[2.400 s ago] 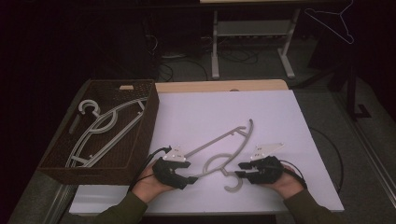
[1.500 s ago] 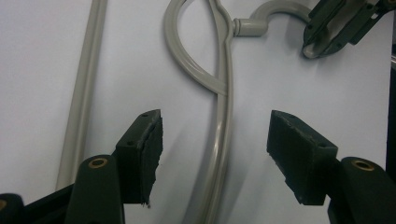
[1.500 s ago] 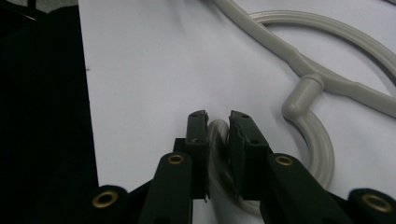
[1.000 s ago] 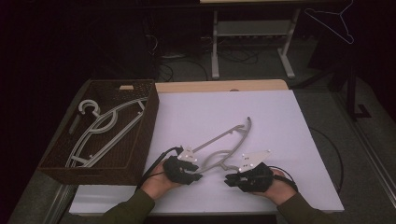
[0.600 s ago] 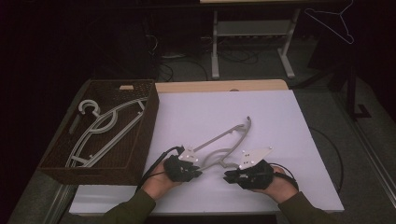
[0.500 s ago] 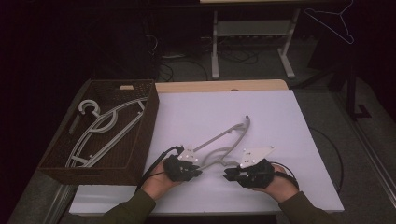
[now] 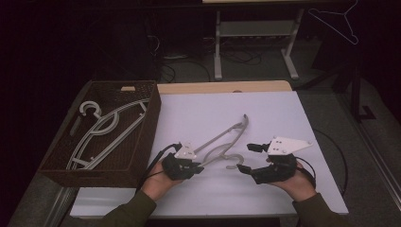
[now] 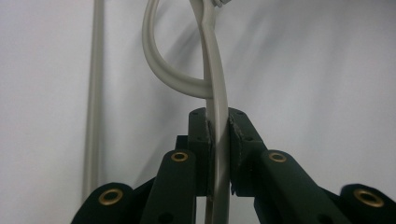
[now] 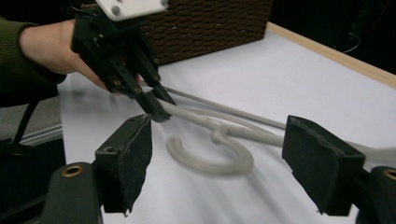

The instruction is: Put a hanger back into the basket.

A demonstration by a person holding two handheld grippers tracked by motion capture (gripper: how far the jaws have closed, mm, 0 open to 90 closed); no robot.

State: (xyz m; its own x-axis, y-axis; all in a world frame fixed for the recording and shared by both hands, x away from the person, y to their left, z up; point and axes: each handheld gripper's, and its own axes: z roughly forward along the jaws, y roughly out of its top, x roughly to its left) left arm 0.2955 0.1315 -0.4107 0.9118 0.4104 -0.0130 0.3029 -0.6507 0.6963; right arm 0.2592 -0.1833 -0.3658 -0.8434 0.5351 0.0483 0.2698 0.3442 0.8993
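A couple of grey hangers (image 7: pixel 101 130) are kept in the wicker basket (image 7: pixel 142 142). Another hanger (image 7: pixel 222 142) is clamped by the left gripper (image 7: pixel 198 166); the right gripper (image 7: pixel 246 158) has just been opened, nothing held.

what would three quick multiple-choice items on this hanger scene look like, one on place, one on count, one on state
1. Where does the wicker basket stand?
A. at the table's left edge
B. at the right edge
C. in the middle

2. How many hangers lie in the basket?
A. none
B. at least one, grey
C. five red ones

3. What is the left gripper doing?
A. hanging open above the table
B. clamped on the grey hanger
C. holding a cup

Answers:
1 A, the high view shows it left of the white table.
2 B, a hanger in the basket shows grey; the exact number is unclear.
3 B, the left gripper view shows both pads pressing the hanger's arm.
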